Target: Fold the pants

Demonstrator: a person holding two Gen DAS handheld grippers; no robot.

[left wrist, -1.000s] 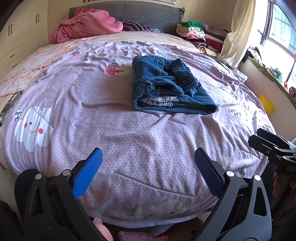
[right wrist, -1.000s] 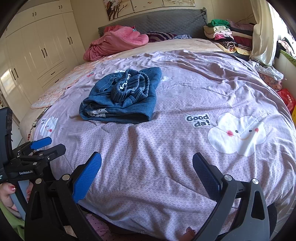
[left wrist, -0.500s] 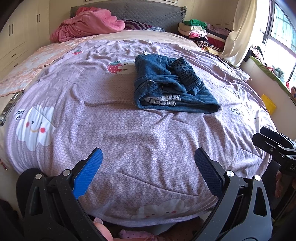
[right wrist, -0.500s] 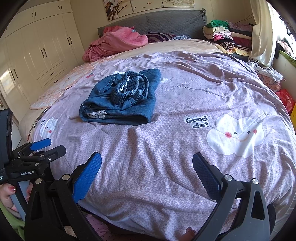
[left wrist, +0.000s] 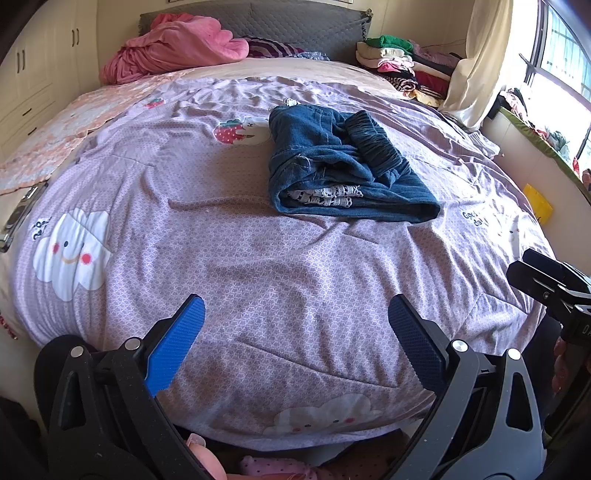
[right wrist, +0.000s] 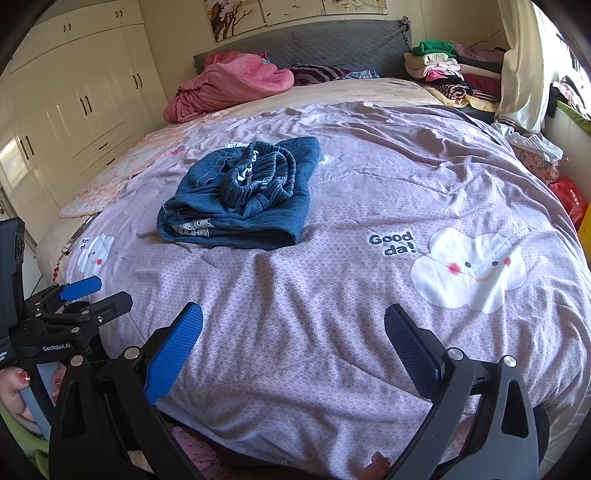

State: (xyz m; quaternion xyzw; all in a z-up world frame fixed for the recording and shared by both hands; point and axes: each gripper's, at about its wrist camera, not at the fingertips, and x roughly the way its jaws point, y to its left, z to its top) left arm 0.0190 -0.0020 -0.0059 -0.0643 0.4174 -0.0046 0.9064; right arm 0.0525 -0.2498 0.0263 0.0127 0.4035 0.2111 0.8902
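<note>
Blue denim pants point(left wrist: 340, 173) lie folded into a thick bundle on the purple bedspread point(left wrist: 258, 266), waistband on top and white lace showing at the near edge. In the right wrist view the pants point(right wrist: 243, 199) sit left of centre. My left gripper point(left wrist: 295, 325) hangs open over the bed's near edge, well short of the pants, with nothing between its fingers. My right gripper point(right wrist: 293, 332) is open too and holds nothing, also at the near edge. Each gripper shows at the side of the other's view.
A pink blanket point(left wrist: 173, 48) is heaped by the grey headboard point(left wrist: 303, 26). Stacked folded clothes point(left wrist: 402, 66) sit at the far right corner beside a cream curtain point(left wrist: 476, 62). White wardrobes point(right wrist: 74, 103) line the left wall. A person's hand point(right wrist: 14, 391) holds the left gripper.
Both views have shifted slightly, so the pants sit a little lower and closer in frame. Both grippers stay open and the pants have not moved on the bed.
</note>
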